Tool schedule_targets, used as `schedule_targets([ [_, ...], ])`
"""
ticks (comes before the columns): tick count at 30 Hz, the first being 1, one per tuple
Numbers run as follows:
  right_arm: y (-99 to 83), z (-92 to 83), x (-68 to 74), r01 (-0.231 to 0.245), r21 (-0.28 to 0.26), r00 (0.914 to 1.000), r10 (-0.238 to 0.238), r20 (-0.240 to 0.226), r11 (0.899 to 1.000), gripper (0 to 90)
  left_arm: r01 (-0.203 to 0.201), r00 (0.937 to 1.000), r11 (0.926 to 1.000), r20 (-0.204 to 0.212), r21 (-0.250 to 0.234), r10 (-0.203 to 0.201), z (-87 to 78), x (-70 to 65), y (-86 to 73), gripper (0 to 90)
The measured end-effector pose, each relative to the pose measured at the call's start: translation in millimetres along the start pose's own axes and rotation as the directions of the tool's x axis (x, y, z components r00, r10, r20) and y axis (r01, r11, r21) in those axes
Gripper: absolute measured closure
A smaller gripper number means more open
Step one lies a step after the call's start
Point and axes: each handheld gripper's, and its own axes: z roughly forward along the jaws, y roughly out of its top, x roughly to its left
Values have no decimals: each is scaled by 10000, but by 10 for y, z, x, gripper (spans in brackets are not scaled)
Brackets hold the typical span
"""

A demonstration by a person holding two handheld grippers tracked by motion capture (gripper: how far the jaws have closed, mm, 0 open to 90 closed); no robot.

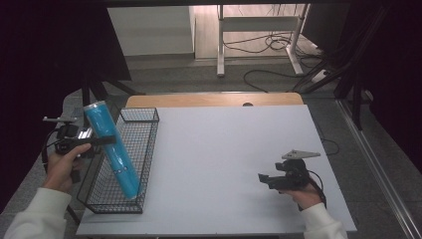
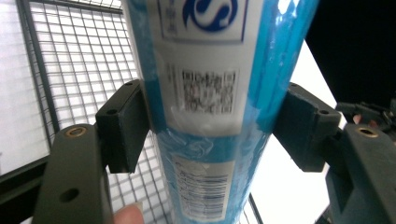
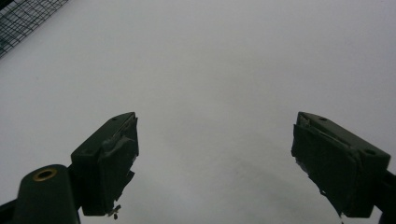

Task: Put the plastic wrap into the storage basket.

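While left claw [image 1: 102, 141] clamps tall blue plastic-wrapped cylinder [image 1: 112, 148], tilted, base in black wire basket [image 1: 144, 164]; release pending, probably; right claw [image 1: 264, 179] open, empty over white desk [image 1: 224, 149].

Grey floor [image 1: 199, 77] beyond the white table [image 1: 234, 149]; white desk frame [image 1: 259, 35] at twelve o'clock, loose black cables [image 1: 268, 45] coiled beneath; black curtains [image 1: 50, 45] at ten and two o'clock; metal floor rail [image 1: 378, 164] at three o'clock
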Motion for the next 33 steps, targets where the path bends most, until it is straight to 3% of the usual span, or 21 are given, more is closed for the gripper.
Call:
schedule_targets([
  [6, 0, 10, 1, -29, 29, 10000, 29, 36, 10000, 151, 546, 9958, 9985, -734, 75, -539, 338, -17, 130, 319],
  [9, 1, 10, -1, -31, 30, 10000, 31, 53, 10000, 151, 642, 9863, 9978, -1533, 177, -608, 499, -42, 181, 311],
  [12, 0, 11, -8, -51, 44, 9999, 50, 91, 10000, 151, 717, 9762, 9972, -2063, 195, -662, 604, -34, 207, 305],
  [13, 0, 12, -9, -57, 48, 9999, 57, 103, 10000, 151, 669, 9726, 9977, -2224, -140, -683, 600, -40, 215, 324],
  [14, -2, 14, -12, -70, 42, 9999, 69, 128, 10000, 151, 665, 9746, 9966, -2109, -488, -754, 577, -48, 225, 468],
  [15, -3, 17, -14, -80, 63, 9999, 79, 127, 9999, 151, 733, 9798, 9943, -1804, -771, -862, 549, -66, 246, 505],
  [16, -3, 22, -17, -100, 105, 9999, 99, 138, 9999, 151, 541, 9787, 9956, -1936, -763, -680, 538, -97, 274, 526],
  [17, 0, 40, -16, -115, 111, 9998, 113, 187, 9999, 151, 341, 9612, 9979, -2716, -547, -478, 566, -136, 285, 542],
  [18, 0, 40, -16, -115, 111, 9998, 113, 187, 9999, 151, 310, 9526, 9992, -3021, -233, -366, 611, -149, 283, 542],
  [19, 3, 39, -13, -113, 126, 9997, 110, 208, 9999, 151, 396, 9568, 9992, -2882, -32, -388, 653, -155, 272, 534],
  [21, 4, 29, -7, -84, 93, 9998, 82, 189, 9999, 151, 170, 9425, 9999, -3339, 15, -155, 692, -184, 249, 525],
  [23, 4, 8, -1, -121, 16, 9998, 121, 187, 9999, 151, 47, 9447, 9995, -3280, 309, 57, 762, -190, 210, 491],
  [24, 4, 8, -1, -121, 16, 9998, 121, 187, 9999, 151, -94, 9398, 9990, -3408, 446, 241, 789, -200, 190, 491],
  [25, -1, 12, -5, -76, 56, 9997, 74, 216, 10000, 151, -165, 9376, 9978, -3456, 646, 379, 822, -208, 176, 423],
  [26, -1, 12, -5, -76, 56, 9997, 74, 216, 10000, 151, -196, 9377, 9968, -3446, 772, 452, 845, -213, 167, 423],
  [27, -3, 23, -7, -57, 97, 9997, 55, 221, 9999, 149, -296, 9324, 9959, -3566, 857, 584, 879, -229, 153, 408],
  [28, -3, 23, -7, -57, 97, 9997, 55, 221, 9999, 149, -324, 9324, 9954, -3560, 900, 626, 891, -235, 150, 408],
  [30, -8, 27, -4, -45, 98, 9997, 42, 227, 9999, 147, -437, 9411, 9929, -3291, 1103, 780, 906, -250, 142, 370],
  [33, -19, 25, -5, 10, 133, 9997, -14, 259, 9999, 147, -678, 9420, 9904, -3194, 1203, 1033, 896, -296, 105, 315],
])
